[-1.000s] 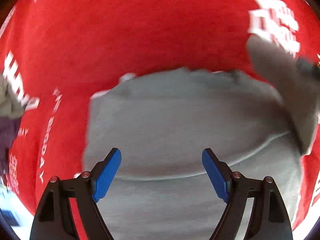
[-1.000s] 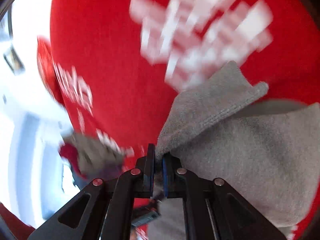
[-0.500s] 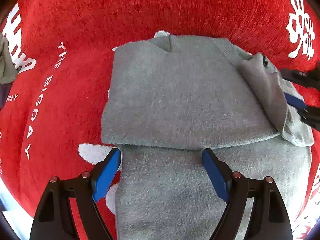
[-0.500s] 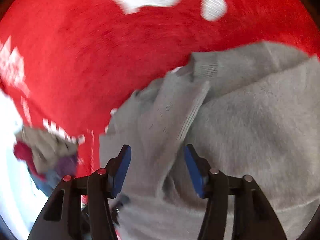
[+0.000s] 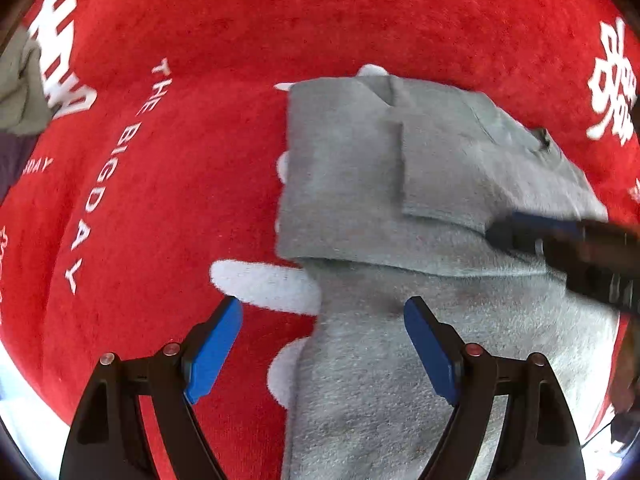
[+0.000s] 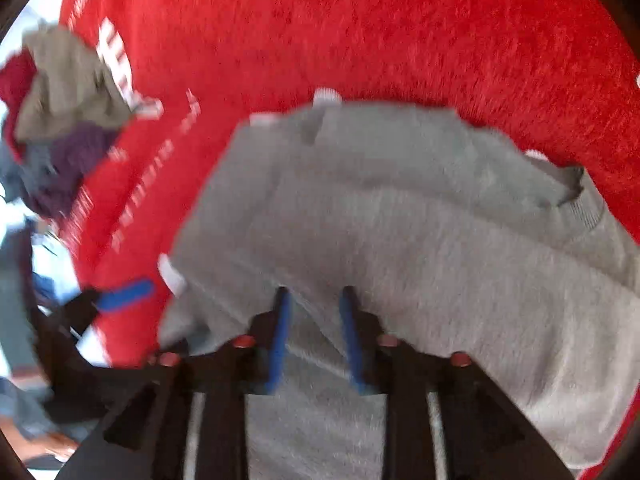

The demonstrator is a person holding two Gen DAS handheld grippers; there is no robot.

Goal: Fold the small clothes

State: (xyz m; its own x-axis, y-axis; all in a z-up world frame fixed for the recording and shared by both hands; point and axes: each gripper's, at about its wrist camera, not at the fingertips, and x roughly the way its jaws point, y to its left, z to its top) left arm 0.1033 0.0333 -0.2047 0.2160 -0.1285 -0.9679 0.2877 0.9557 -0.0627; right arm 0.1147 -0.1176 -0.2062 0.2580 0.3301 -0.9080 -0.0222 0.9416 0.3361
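Two grippers: both poised over one grey garment (image 5: 360,200)
Garment: lay part-folded on red printed cloth (image 5: 168,240); sleeves already turned inward
Left gripper (image 5: 322,344): jaws wide, empty, straddling garment's left edge
Right gripper (image 6: 314,336): jaws narrowing, fabric beneath, none visibly pinched
Advice: each should pinch one lower corner evenly; lift together; fold upward squarely
Spare clothes (image 6: 64,120): heaped well apart

Bare red blanket (image 5: 360,32) beyond grey sweater (image 5: 344,168)

Sleeve (image 5: 448,168) now released, folded over
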